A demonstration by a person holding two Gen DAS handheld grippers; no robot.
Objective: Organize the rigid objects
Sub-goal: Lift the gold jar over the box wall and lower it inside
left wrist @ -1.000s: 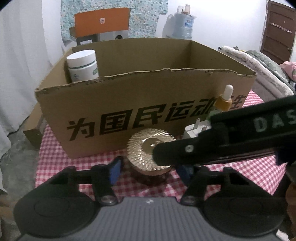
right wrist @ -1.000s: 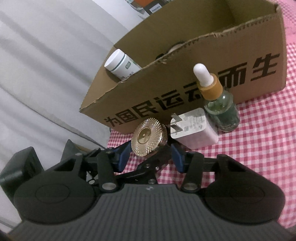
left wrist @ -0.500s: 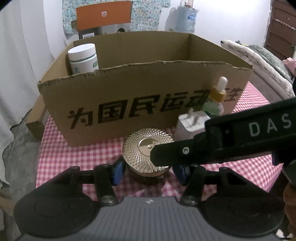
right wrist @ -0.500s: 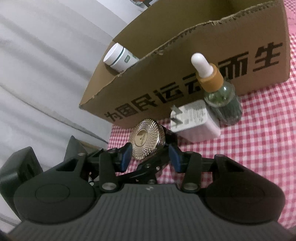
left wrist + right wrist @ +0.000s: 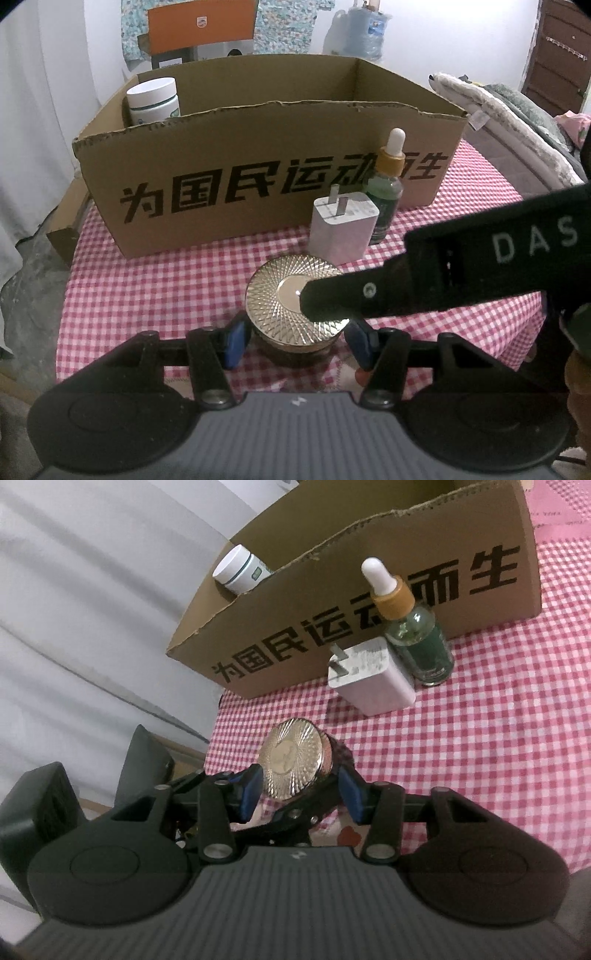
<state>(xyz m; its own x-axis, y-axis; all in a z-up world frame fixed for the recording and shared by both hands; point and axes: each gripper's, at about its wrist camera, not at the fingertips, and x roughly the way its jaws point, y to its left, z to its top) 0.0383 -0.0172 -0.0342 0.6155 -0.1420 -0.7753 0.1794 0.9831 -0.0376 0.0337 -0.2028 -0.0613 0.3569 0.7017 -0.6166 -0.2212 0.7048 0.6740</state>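
Left wrist view: the left gripper (image 5: 295, 341) brackets a gold-lidded jar (image 5: 291, 304) near the table's (image 5: 147, 288) front edge, blue pads just beside it; actual contact is unclear. The right gripper (image 5: 301, 788) straddles the same jar, fingers spread. Beyond stand a white charger (image 5: 343, 227), dropper bottle (image 5: 386, 188) and cardboard box (image 5: 229, 177).

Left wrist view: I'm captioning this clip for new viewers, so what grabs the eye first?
The gold-lidded jar stands on the checked tablecloth between the left gripper fingers, with the right gripper's black finger across its lid. Behind stand a white charger, a green dropper bottle and the lettered cardboard box.
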